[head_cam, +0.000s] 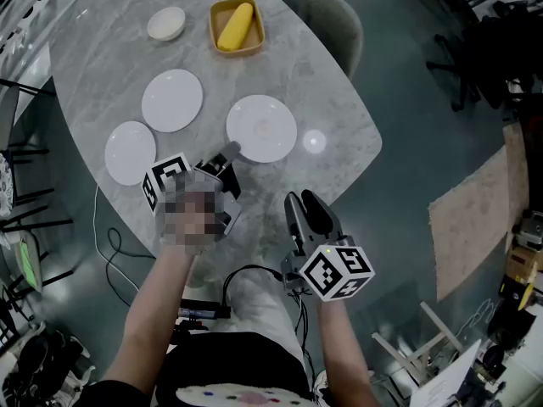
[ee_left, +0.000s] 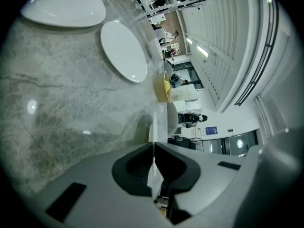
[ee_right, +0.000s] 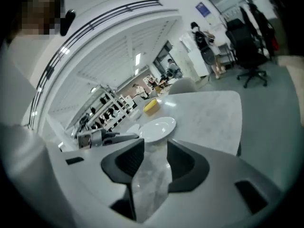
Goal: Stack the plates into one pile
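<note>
Three white plates lie on the marble table [head_cam: 339, 100]. The near right plate [head_cam: 261, 128] has its rim between the jaws of my left gripper [head_cam: 231, 152], which is shut on it. In the left gripper view that rim [ee_left: 152, 126] shows edge-on, running into the closed jaws of the left gripper [ee_left: 153, 148]. The other two plates [head_cam: 172, 100] [head_cam: 130, 152] lie apart to the left, also visible as a far plate [ee_left: 64, 6] and a nearer plate [ee_left: 123, 51]. My right gripper [head_cam: 303, 203] hovers at the table's near edge, open and empty, pointing toward the held plate [ee_right: 156, 127].
A small white bowl [head_cam: 166, 24] and a yellow tray [head_cam: 237, 26] holding a yellow item sit at the far end of the table. A grey chair [head_cam: 327, 15] stands beyond the table. Cables [head_cam: 110, 244] trail on the floor at the left.
</note>
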{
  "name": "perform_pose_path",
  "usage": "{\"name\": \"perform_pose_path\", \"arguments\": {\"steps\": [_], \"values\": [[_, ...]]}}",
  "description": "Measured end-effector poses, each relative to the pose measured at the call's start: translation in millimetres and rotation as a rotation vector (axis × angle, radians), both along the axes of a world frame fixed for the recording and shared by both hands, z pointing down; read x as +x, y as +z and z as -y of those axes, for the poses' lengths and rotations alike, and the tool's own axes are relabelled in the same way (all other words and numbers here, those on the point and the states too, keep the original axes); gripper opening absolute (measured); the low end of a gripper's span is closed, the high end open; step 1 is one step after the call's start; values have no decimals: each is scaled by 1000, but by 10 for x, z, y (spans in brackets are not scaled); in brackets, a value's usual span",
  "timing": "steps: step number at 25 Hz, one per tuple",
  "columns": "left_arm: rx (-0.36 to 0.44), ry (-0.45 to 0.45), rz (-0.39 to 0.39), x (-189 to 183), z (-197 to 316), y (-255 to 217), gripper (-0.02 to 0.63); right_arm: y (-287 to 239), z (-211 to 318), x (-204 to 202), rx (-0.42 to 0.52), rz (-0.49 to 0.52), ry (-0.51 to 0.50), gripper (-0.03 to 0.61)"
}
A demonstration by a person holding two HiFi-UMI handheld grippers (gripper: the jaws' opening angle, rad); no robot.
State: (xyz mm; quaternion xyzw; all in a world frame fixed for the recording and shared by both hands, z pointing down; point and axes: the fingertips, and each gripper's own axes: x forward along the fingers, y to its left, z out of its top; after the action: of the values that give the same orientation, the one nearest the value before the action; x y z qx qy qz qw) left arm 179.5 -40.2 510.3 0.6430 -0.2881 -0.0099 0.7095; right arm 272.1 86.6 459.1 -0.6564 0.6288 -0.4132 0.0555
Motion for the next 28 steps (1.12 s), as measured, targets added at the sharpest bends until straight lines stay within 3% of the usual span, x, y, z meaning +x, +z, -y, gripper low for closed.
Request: {"name": "perform_pose_path", "arguments": {"steps": [6,10,19,23,28], "values": [[-1,-5,5,-13,1,-3,23,143,178,63,41,464,209,144],[0,-4,4,0,-3,0,23,265,332,38,66,665,282,141],[6,1,7,8,12,-3,23,574,611,-7,66,830,376,123],[5,5,6,7,13,18,23,666,704,-21,60,849,403,121],[23,20,27,3,9,30,23,722,738,-21,37,831,410,30]]}}
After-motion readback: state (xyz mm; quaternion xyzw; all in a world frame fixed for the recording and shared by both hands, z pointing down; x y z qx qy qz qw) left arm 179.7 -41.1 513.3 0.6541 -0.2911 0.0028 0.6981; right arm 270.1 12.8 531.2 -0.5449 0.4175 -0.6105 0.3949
